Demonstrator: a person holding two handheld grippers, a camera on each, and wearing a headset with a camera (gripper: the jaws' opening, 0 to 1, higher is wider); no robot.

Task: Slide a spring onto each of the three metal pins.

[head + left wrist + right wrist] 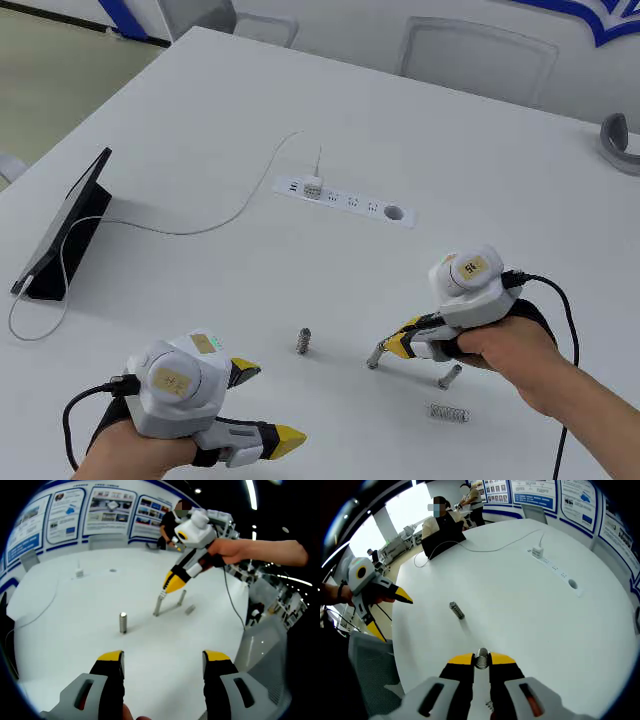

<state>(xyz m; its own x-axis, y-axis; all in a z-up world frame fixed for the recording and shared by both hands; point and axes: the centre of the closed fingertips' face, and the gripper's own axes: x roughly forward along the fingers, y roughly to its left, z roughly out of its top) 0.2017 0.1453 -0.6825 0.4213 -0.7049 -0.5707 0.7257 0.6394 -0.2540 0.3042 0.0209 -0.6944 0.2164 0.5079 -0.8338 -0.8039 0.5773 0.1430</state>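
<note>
right gripper (481,661) jaws clamped on a silver coiled spring (481,655), bottom centre, looks threaded on a grey metal pin (158,605) | left gripper (163,656) jaws spread, empty | upright spring-covered pin (304,341) mid-frame, done | bare steel pin (450,376) plus loose wire spring (449,412) lower right | pin two underway imo; next needs standing it, then fetching the loose spring

table (200,150): smooth matt white top
held pin (376,355): dull grey metal
loose spring (449,412): bright metal wire
left gripper (163,655): smooth white plastic shell
power strip (345,200): white plastic
</note>
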